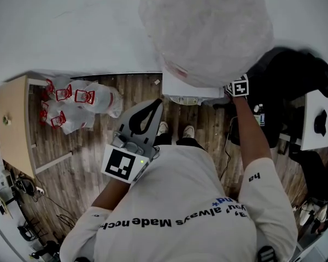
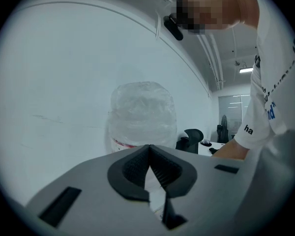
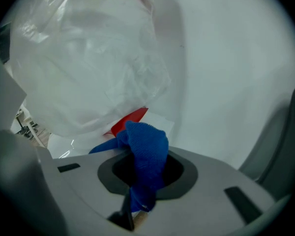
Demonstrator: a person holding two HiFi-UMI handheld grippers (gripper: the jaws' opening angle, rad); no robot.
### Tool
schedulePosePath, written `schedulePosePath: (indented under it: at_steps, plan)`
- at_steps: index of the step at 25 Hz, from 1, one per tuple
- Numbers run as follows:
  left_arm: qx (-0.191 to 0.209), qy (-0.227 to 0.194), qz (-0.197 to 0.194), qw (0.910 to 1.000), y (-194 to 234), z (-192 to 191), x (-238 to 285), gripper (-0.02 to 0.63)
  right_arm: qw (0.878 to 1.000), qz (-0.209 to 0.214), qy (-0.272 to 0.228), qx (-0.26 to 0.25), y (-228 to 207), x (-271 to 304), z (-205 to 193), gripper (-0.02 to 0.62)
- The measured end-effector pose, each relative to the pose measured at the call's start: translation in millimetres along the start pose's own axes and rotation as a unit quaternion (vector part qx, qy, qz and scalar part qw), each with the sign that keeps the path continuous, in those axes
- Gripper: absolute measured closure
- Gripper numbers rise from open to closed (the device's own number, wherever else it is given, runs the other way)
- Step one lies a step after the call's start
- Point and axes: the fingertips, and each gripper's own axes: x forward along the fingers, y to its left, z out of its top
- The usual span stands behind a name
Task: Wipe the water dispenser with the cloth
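Blue terry, bunched into a wad: the cloth [image 3: 147, 144] sat clamped in the right gripper [image 3: 143, 178], its jaws clenched on it, a fold spilling over the tips and a tail hanging down behind them. The cloth was right up against the base of the plastic-wrapped water bottle [image 3: 88, 68], by its red label [image 3: 130, 119]; I couldn't tell whether it touched. The bottle stood upside down on the white water dispenser [image 1: 188, 86], which was set against a white wall [image 1: 71, 26].

My left gripper [image 2: 149, 154] hung back from the dispenser, pointed at it, jaws pinched together at the tips with nothing between them. Further out, I saw a wooden floor [image 1: 82, 162], red-printed plastic bags [image 1: 76, 102] beside a pale wooden table [image 1: 13, 124], and a black office chair [image 2: 191, 136].
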Motion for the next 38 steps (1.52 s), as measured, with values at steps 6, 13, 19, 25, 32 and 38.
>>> schedulePosePath:
  at_steps: [6, 13, 19, 25, 32, 38]
  plan:
    - [0.001, -0.006, -0.008, 0.9999, -2.2, 3.2, 7.0, 0.588, 1.000, 0.001, -0.001, -0.009, 4.5, -9.3, -14.1, 0.529]
    - [-0.002, -0.009, -0.017, 0.9998, -3.3, 3.7, 13.1, 0.588, 1.000, 0.002, -0.007, -0.024, 14.3, -18.5, -30.0, 0.529]
    - [0.000, -0.011, -0.021, 0.9997, -0.8, 3.6, 18.0, 0.586, 0.999, 0.003, -0.009, -0.034, 25.4, -30.5, -43.3, 0.529]
    - [0.003, -0.011, -0.027, 0.9996, -2.8, 5.4, 16.1, 0.588, 0.999, -0.004, -0.012, -0.037, 40.7, -53.1, -59.7, 0.529]
    - [0.003, -0.009, -0.035, 0.9993, -4.4, 5.9, 18.1, 0.588, 0.999, -0.012, -0.007, -0.034, 54.3, -71.8, -77.5, 0.529]
    - [0.003, -0.012, -0.043, 0.9990, -6.8, 6.5, 15.8, 0.588, 0.999, -0.029, -0.004, -0.023, 59.8, -79.8, -86.8, 0.530]
